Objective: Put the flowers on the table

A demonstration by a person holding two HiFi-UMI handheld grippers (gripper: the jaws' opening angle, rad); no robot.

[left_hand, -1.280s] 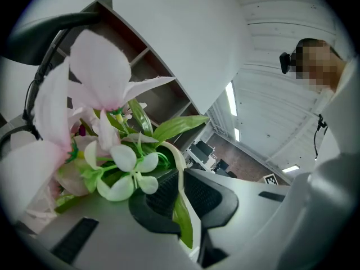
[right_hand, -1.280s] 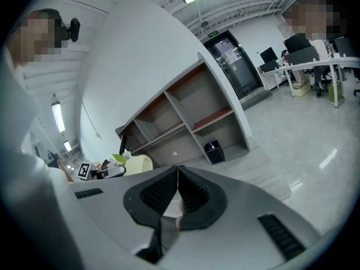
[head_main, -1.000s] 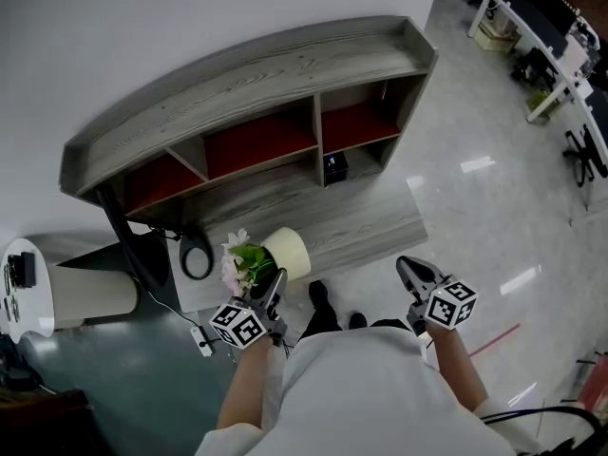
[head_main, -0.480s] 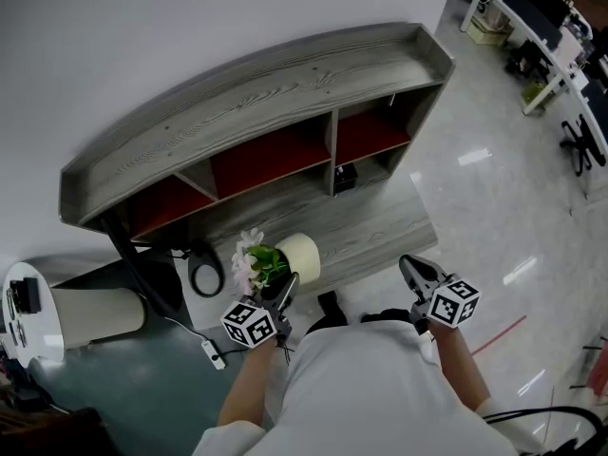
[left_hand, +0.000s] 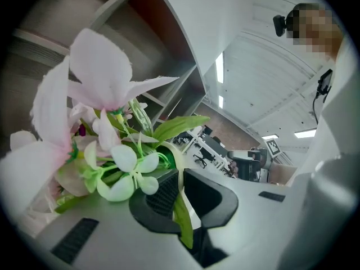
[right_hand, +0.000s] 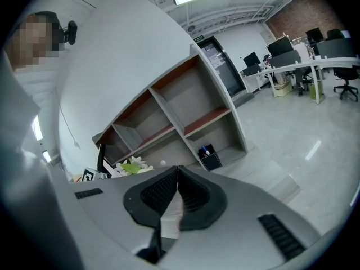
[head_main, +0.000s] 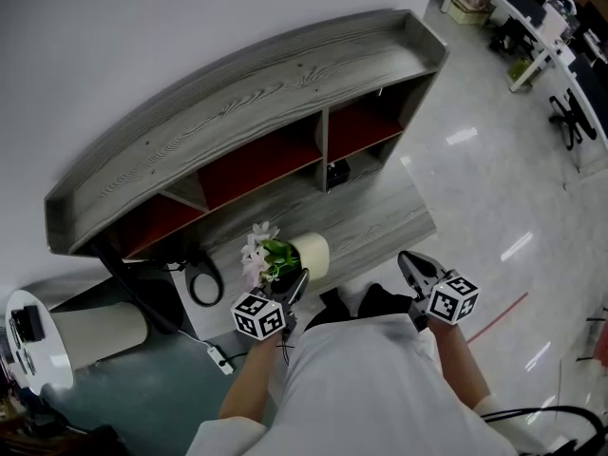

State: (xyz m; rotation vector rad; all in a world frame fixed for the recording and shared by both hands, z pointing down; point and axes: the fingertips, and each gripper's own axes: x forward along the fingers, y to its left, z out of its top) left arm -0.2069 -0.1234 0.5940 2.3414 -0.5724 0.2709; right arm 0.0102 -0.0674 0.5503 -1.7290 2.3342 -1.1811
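A white pot [head_main: 313,254] of pink and white flowers [head_main: 257,252] with green leaves hangs tilted over the front of the grey wooden table's low shelf [head_main: 366,218]. My left gripper [head_main: 298,284] is shut on the pot's rim. In the left gripper view the blooms [left_hand: 101,89] fill the left side, and a leaf [left_hand: 183,227] is caught between the closed jaws of the left gripper [left_hand: 181,180]. My right gripper [head_main: 409,263] is held apart at the right, above the floor. The right gripper [right_hand: 178,180] is shut with nothing in it.
The table [head_main: 247,103] is a curved unit with red-backed compartments; a small black box [head_main: 335,171] stands in one. A black cable loop [head_main: 202,281] and a power strip [head_main: 220,360] lie at its left end, near a round white stand [head_main: 33,335]. Office desks [head_main: 560,55] stand far right.
The left gripper with the flower pot has drifted right and a little towards the table's low shelf. The right gripper has stayed shut in about the same place.
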